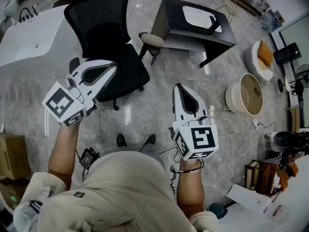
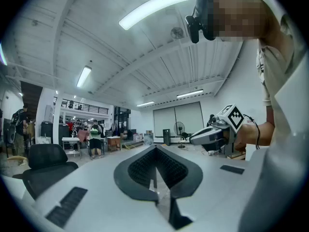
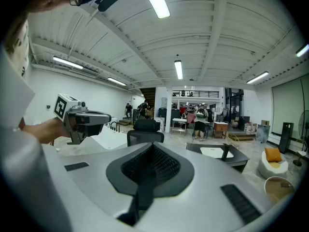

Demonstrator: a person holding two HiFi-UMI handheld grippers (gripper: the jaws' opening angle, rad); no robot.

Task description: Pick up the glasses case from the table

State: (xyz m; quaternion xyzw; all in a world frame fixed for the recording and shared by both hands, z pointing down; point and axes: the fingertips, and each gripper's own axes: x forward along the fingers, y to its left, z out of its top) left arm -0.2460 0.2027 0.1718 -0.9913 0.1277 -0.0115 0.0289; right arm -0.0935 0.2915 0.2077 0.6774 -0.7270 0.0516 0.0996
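A low dark table (image 1: 174, 21) stands on the floor ahead of me, also seen in the right gripper view (image 3: 241, 162). On it lie a white oval thing (image 1: 199, 15) and a dark narrow object (image 1: 213, 25); which of them is the glasses case I cannot tell. My left gripper (image 1: 113, 69) is held level in the air in front of the black chair, jaws shut and empty. My right gripper (image 1: 178, 87) points towards the table from well short of it, jaws shut with nothing in them. Each gripper view shows closed jaws and the other gripper: the right (image 2: 212, 135), the left (image 3: 84, 120).
A black office chair (image 1: 112, 42) stands ahead on the left, a large white desk (image 1: 34, 33) beyond it. A beige stool (image 1: 153, 41) touches the dark table's left side. A round basket (image 1: 248, 94) and a white seat with an orange cushion (image 1: 263, 56) are at right. Cardboard boxes (image 1: 12, 156) sit at left.
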